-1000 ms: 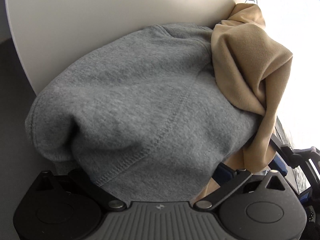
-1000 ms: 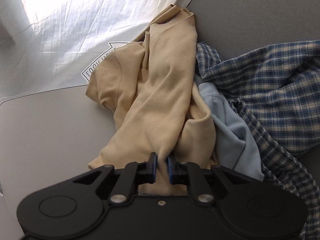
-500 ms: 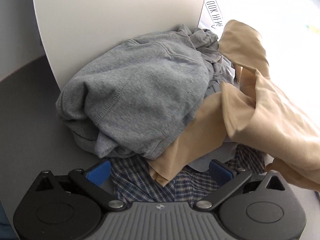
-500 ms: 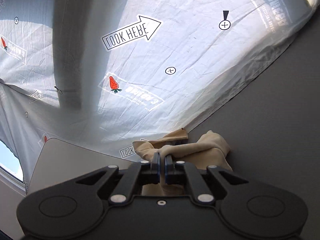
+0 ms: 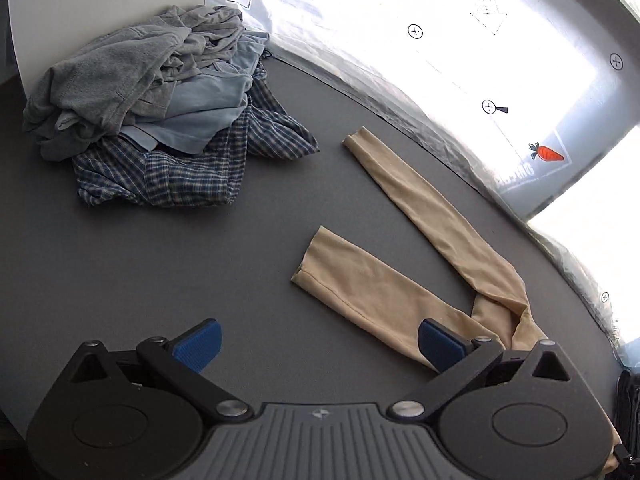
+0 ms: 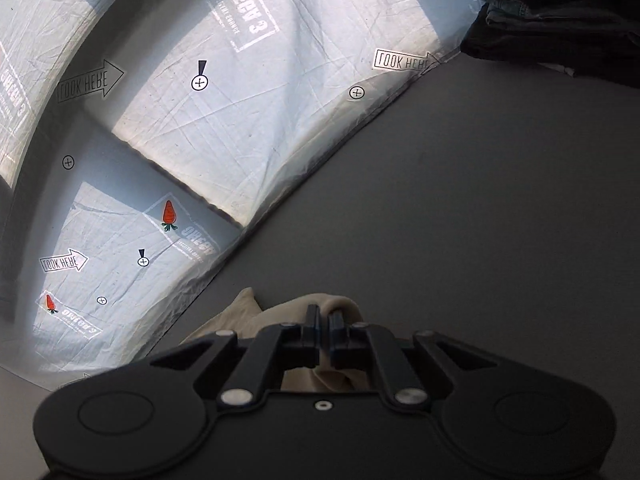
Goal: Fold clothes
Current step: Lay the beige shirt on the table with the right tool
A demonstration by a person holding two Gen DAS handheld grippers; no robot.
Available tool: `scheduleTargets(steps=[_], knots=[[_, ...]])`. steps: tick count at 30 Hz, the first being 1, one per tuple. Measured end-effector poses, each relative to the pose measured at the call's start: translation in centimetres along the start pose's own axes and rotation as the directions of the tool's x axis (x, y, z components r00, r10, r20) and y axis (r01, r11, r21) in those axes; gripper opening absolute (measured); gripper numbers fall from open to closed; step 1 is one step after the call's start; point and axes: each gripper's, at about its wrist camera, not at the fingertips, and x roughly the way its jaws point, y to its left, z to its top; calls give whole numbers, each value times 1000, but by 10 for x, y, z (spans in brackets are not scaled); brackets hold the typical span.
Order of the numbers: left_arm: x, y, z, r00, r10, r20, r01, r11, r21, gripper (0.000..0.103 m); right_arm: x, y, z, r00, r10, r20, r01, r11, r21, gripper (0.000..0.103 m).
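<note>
The grey surface (image 5: 160, 272) fills the space ahead of both tongs, bordered on its far side by a white printed sheet (image 6: 224, 128) with arrows and carrots. Far ahead and left of the left tongs (image 5: 316, 342) sits a pile of clothes (image 5: 160, 120): a grey sweatshirt on top, a light blue garment beneath it, a blue checked shirt at the bottom. The tan garment (image 5: 400, 292) lies ahead and right of the left tongs, its two long sleeves stretched flat and apart on the surface. The left tongs stand wide, holding nothing, the right pad at the tan cloth's edge. The right tongs (image 6: 324, 326) are pinched narrow on a bunch of the tan garment (image 6: 344, 306). Dark folded clothing (image 6: 560, 24) lies far ahead to their right.
</note>
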Motion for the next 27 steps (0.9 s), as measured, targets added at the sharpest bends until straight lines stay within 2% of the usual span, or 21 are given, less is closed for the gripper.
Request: scheduleTargets(steps=[1, 3, 6, 8, 12, 16, 18, 22, 25, 27], knots=[[2, -10, -12, 1000, -7, -19, 7, 1000, 9, 103, -12, -23, 4, 999, -49, 9, 49, 999, -11, 7], [9, -34, -43, 997, -32, -71, 33, 999, 21, 103, -19, -43, 0, 993, -119, -8, 119, 991, -62, 9], [15, -58, -71, 989, -65, -130, 69, 997, 27, 103, -23, -48, -5, 979, -205, 15, 204, 961, -189, 18], [20, -71, -81, 986, -66, -153, 71, 997, 32, 103, -22, -45, -3, 973, -225, 44, 229, 941, -248, 22], [36, -90, -85, 984, -51, -172, 58, 998, 38, 102, -4, -32, 9, 989, -146, 28, 147, 926, -349, 26], [56, -100, -68, 985, -50, -167, 49, 999, -12, 99, 32, 4, 18, 996, -90, -15, 71, 862, -501, 29], [69, -104, -57, 984, -46, -173, 39, 998, -45, 95, 60, 23, 23, 996, -57, -69, 10, 837, -548, 30], [100, -115, -36, 974, -92, -206, 70, 991, -114, 87, 127, 74, 24, 983, -15, -185, -117, 721, -683, 32], [130, -132, -23, 961, -141, -238, 112, 985, -131, 86, 167, 104, 13, 962, 25, -273, -219, 669, -710, 34], [150, -145, -16, 949, -163, -269, 130, 982, -135, 83, 187, 117, 4, 950, 31, -309, -256, 642, -723, 36]])
